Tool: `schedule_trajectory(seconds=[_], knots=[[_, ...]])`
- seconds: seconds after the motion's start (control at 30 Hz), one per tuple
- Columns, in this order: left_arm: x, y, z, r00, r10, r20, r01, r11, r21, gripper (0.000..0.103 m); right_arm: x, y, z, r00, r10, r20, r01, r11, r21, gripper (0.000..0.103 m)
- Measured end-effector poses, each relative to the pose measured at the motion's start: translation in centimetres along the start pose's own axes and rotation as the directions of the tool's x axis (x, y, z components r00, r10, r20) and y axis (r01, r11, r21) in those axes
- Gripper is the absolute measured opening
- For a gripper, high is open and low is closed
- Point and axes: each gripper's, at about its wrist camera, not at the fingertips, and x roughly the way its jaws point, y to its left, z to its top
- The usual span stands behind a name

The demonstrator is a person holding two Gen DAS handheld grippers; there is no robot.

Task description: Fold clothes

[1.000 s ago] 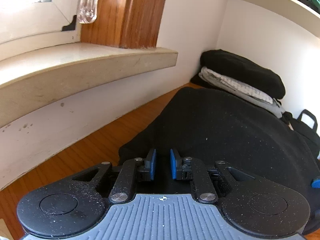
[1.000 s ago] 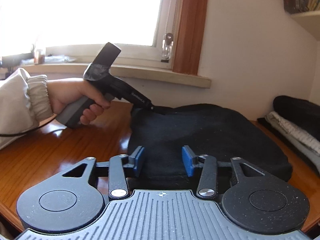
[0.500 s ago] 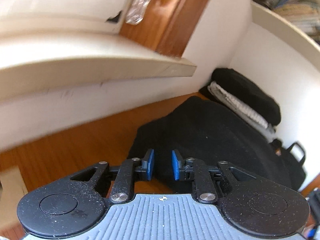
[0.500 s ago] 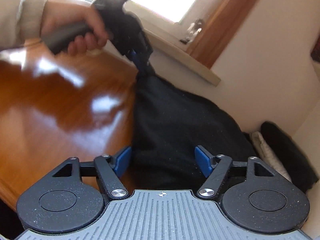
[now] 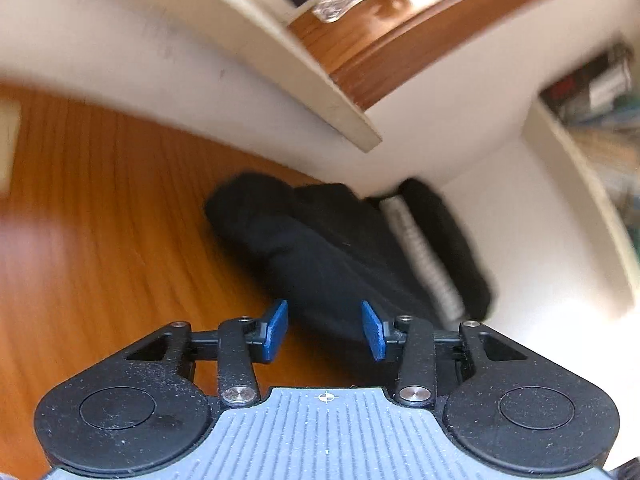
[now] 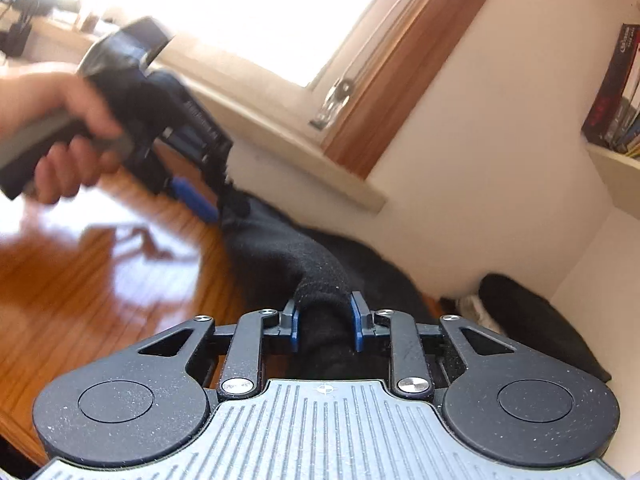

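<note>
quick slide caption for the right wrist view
Right gripper clamps a bunched edge of the black garment over the wooden table; the left gripper hovers beyond.

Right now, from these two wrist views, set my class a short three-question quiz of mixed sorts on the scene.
1. True or false: the right claw is shut on the black garment.
2. Which one stands open with nothing between its fingers? A: left claw. B: right claw.
3. What colour are the pads on the fingers?

Key: 1 true; 2 A; 3 blue.
</note>
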Motion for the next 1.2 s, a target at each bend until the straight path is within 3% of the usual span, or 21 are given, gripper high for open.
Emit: schedule_trajectory(seconds=[0.1,0.2,0.57,0.6,0.7,0.73,0.87,0.97,1.03,1.13,1.2], knots=[[0.6,-0.1,-0.1,1.000,-0.009,0.028,0.011,0.998,-0.065,0.048,0.1,-0.8,0.5,0.999,0.009,0.035,-0.009,1.000,-0.015,0.024],[1.2,0.0,-0.1,0.998,0.004,0.068,0.005,0.993,-0.120,0.063,0.0,-1.1,0.4,0.999,0.005,0.050,-0.004,1.000,-0.012,0.023],[3.6,0.1,0.3,0.979,0.062,0.196,0.000,0.954,-0.301,0.065,-0.2,-2.3,1.4,0.995,0.040,0.086,-0.041,0.999,0.006,0.022],[4.0,-0.1,0.7,0.979,0.061,0.197,-0.002,0.958,-0.287,0.061,-0.2,-2.4,1.5,0.995,0.050,0.086,-0.051,0.999,0.005,0.022],[4.8,-1.2,1.9,0.982,0.031,0.187,0.009,0.977,-0.213,0.032,-0.4,-2.9,1.9,0.994,0.067,0.089,-0.069,0.997,0.019,0.022],[4.6,-1.4,2.2,0.982,0.021,0.187,0.018,0.978,-0.206,0.029,-0.7,-3.3,2.1,0.993,0.076,0.095,-0.079,0.996,0.029,0.022],[2.0,-4.5,3.2,0.978,0.019,0.210,0.007,0.992,-0.126,0.027,-2.7,-5.1,3.6,0.983,0.119,0.139,-0.131,0.987,0.088,0.021],[-2.1,-9.0,4.2,0.970,0.002,0.242,0.003,1.000,-0.021,0.027,-5.4,-7.3,5.3,0.960,0.187,0.210,-0.227,0.957,0.182,0.021],[-4.8,-12.5,5.1,0.970,0.002,0.242,-0.017,0.998,0.061,0.028,-7.2,-9.4,6.1,0.931,0.245,0.272,-0.316,0.912,0.262,0.020],[-6.1,-17.2,6.6,0.975,0.007,0.222,-0.042,0.987,0.155,0.030,-8.4,-12.9,5.9,0.882,0.299,0.363,-0.435,0.813,0.387,0.020],[-4.0,-19.1,7.3,0.979,0.027,0.203,-0.073,0.973,0.221,0.033,-7.7,-14.7,4.5,0.883,0.280,0.377,-0.441,0.772,0.458,0.020]])
